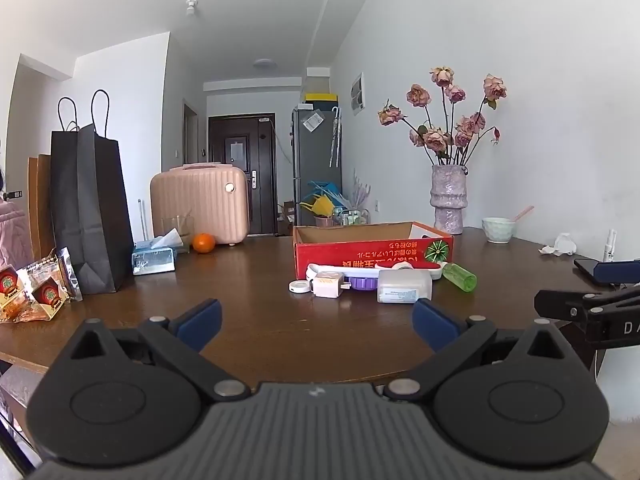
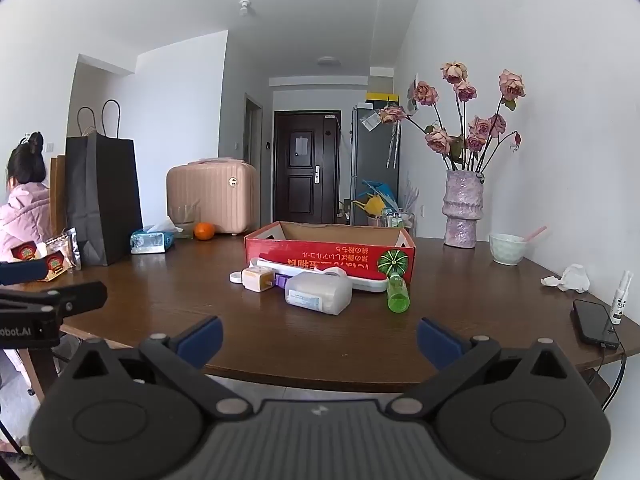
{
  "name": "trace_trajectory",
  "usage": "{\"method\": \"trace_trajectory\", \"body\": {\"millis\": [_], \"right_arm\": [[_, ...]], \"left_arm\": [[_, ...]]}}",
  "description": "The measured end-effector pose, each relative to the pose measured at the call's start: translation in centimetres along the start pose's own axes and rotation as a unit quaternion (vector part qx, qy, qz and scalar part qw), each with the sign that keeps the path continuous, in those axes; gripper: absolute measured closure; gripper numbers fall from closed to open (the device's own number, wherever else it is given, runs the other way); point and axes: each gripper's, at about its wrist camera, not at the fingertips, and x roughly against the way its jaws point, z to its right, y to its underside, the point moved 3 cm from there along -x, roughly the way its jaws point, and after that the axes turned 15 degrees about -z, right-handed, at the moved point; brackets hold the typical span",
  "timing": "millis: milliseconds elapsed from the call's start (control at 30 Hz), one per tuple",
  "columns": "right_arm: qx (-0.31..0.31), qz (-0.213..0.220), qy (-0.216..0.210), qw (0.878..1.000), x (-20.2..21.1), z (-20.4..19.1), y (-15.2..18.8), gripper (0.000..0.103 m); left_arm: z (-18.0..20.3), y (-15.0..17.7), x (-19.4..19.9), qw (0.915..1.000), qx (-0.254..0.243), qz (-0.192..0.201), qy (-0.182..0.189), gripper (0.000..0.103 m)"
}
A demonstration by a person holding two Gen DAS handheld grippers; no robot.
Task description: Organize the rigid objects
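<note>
A red cardboard box [image 1: 374, 249] [image 2: 330, 250] stands open in the middle of the brown table. In front of it lie a white plastic bottle [image 1: 404, 286] [image 2: 319, 293], a green bottle [image 1: 460, 276] [image 2: 398, 294], a white charger [image 1: 328, 283] [image 2: 258, 278], a small white round case [image 1: 299, 286] [image 2: 237, 277], a purple piece [image 1: 362, 282] and a long white and red item [image 1: 340, 270] [image 2: 362, 280]. My left gripper [image 1: 316, 320] is open and empty, near the table's front edge. My right gripper [image 2: 320, 338] is open and empty, just short of the front edge.
A black paper bag [image 1: 94, 208] [image 2: 102, 196], snack packs [image 1: 36, 292], a tissue pack [image 1: 154, 258] and an orange [image 1: 204, 243] are on the left. A vase of roses [image 1: 448, 196] [image 2: 462, 208], a bowl [image 2: 507, 248], crumpled tissue [image 2: 570, 278], a phone [image 2: 594, 322] and a spray bottle [image 2: 621, 298] are on the right.
</note>
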Motion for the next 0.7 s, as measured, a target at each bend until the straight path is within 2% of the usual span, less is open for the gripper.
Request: {"method": "trace_trajectory", "body": {"millis": [233,267,700], "right_arm": [[0.008,0.003,-0.002,1.0,0.39,0.07,-0.05,0.0],[0.007,0.002,-0.005,1.0,0.03,-0.2,0.02,0.0],[-0.003,-0.001,-0.005,1.0,-0.04,0.13,-0.03,0.0]], "left_arm": [[0.44,-0.16,0.13,0.9999,0.008,0.007,-0.013,0.0],[0.31,0.16,0.02,0.9999,0.007,-0.002,0.008,0.0],[-0.02,0.11,-0.22,1.0,0.005,-0.003,0.007,0.0]]}}
